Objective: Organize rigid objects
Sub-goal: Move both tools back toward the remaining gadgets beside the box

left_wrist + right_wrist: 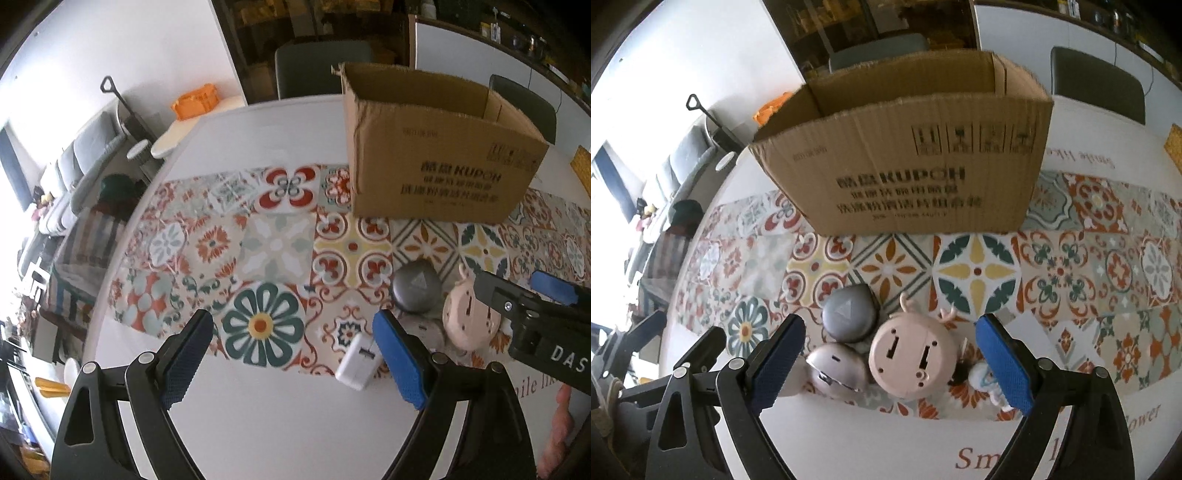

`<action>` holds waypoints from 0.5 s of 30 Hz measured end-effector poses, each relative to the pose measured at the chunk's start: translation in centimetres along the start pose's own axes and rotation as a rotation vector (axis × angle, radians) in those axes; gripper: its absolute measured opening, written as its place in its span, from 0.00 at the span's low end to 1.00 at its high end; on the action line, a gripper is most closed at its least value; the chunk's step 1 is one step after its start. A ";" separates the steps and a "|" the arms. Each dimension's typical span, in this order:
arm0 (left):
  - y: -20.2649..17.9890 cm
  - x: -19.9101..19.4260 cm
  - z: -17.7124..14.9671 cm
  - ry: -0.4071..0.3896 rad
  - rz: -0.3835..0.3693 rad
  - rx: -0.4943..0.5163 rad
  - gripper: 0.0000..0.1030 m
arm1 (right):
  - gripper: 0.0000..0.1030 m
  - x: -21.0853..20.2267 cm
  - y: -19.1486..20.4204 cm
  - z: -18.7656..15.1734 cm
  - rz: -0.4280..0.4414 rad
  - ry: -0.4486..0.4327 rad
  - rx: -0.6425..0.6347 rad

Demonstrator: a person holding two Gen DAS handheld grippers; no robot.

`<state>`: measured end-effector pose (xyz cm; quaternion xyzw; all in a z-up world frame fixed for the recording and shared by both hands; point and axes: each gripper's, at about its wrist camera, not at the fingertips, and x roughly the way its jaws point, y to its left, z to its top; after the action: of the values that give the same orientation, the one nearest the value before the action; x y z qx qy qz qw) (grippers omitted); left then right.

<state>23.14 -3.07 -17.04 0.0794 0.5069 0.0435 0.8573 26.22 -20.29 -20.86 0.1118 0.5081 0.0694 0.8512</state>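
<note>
- Here, an open cardboard box [905, 177] was seen standing upright on the patterned mat [1071, 266] that covered part of the white tabletop [280, 413].
- In front of the box, a cluster of small things was gathered: a dark grey rounded case [847, 314], a pink round device [910, 360] with small antler-like prongs, and a pale metallic rounded piece [836, 367], the three packed together and apparently touching.
- Just beside the pink device, on the side away from the metallic piece, a small white figurine [984, 380] was partly hidden.
- A white charger block [356, 363] was found lying near the mat's front edge, further from the box than the cluster.
- The right gripper [890, 363] was held wide open around the cluster, with nothing grasped; the pink device lay between its blue pads [1004, 365].
- The left gripper [295, 363] was likewise spread wide and empty, with the charger block just inside its right-hand pad.
</note>
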 end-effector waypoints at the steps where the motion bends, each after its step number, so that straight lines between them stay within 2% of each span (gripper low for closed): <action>1: -0.1 0.1 -0.3 0.006 -0.002 0.000 0.86 | 0.88 0.2 -0.1 -0.2 0.001 0.011 0.004; 6: -0.9 0.8 -1.7 0.045 -0.035 0.022 0.86 | 0.87 1.5 -0.1 -1.2 -0.005 0.043 -0.011; 15: -1.1 2.5 -2.7 0.100 -0.049 0.002 0.86 | 0.84 3.9 -0.3 -2.0 -0.020 0.095 -0.035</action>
<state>21.95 -3.52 -20.72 0.0655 0.5511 0.0256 0.8315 26.26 -19.48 -25.18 0.0887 0.5477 0.0750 0.8286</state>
